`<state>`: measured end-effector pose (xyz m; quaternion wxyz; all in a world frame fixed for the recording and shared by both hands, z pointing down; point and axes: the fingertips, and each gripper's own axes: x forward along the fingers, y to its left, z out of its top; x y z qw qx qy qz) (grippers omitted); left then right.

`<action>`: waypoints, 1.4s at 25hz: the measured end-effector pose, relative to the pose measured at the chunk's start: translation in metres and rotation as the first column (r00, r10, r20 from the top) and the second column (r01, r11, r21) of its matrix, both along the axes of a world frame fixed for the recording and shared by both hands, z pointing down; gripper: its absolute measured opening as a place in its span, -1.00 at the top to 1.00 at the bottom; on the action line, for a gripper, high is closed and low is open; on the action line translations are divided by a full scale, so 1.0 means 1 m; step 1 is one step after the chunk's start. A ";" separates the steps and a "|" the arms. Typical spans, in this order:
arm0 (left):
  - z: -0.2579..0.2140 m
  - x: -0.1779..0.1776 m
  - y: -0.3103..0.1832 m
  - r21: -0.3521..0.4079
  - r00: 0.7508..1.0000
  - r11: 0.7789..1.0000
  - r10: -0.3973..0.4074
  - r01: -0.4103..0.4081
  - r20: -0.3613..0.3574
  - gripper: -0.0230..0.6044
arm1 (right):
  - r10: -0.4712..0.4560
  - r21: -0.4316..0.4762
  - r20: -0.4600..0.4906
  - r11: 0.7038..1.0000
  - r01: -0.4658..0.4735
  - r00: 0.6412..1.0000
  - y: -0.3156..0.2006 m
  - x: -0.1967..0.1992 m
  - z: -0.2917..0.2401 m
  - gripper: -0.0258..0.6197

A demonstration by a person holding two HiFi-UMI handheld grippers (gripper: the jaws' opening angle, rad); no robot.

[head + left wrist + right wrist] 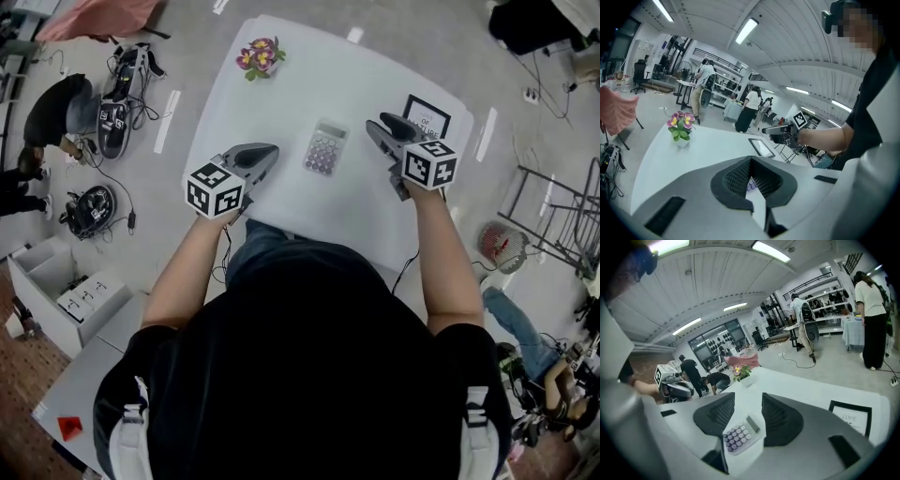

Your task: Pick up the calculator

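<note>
Calculator (325,148) is lying mid-desk (309,75); right tongs (379,127) are hanging open beside it, left tongs (271,151) closed, empty; best straddling its long edges squarely before squeezing

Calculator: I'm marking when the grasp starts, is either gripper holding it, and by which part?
Nothing is held. The calculator lies on the table between the left gripper and right gripper, touching neither.

On the black framed card (850,418), script lettering, apparently "LOVE"; the rest too small
</note>
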<state>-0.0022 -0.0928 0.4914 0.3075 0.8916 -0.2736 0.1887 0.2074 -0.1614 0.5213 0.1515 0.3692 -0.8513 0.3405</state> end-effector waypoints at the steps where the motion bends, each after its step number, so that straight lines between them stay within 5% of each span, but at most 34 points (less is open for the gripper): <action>1: 0.005 0.000 0.000 -0.006 1.000 1.000 -0.001 0.001 0.007 0.87 | -0.010 -0.008 0.006 1.000 0.010 1.000 -0.001 -0.002 0.006 0.33; 10: 0.052 0.001 0.010 -0.084 0.999 0.996 0.015 -0.012 0.040 0.87 | -0.105 -0.123 0.023 0.987 0.107 0.994 -0.003 -0.024 0.062 0.30; 35: 0.166 0.010 0.026 -0.242 0.992 0.969 0.080 -0.055 0.098 0.87 | -0.178 -0.372 0.102 0.906 0.203 0.979 -0.008 -0.061 0.163 0.22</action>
